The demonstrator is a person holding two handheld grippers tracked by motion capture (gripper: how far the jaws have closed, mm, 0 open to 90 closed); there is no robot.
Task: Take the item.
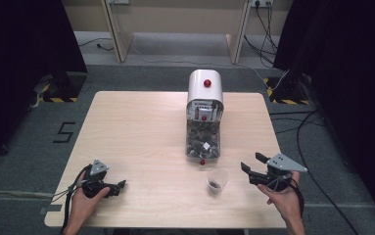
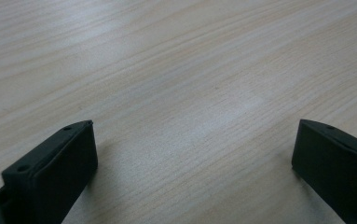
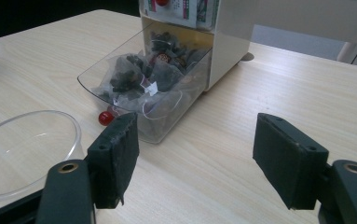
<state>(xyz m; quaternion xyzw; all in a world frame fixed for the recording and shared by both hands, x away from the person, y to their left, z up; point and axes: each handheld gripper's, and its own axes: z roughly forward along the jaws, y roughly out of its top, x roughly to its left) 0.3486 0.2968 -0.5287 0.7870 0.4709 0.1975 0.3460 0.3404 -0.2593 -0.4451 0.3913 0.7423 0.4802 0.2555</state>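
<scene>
Clear cup (image 1: 217, 181) just before the dispenser (image 1: 204, 115) holds something dark; both hand-held grippers, left (image 1: 118, 186) and right (image 1: 251, 167), gape empty beside it; little seems left.

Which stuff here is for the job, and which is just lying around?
Probably for the job:
tea bag dispenser
its clear drawer of tea bags
clear plastic cup
left gripper and right gripper, both open

Just lying about:
floor cables
number 5 floor marking
</scene>
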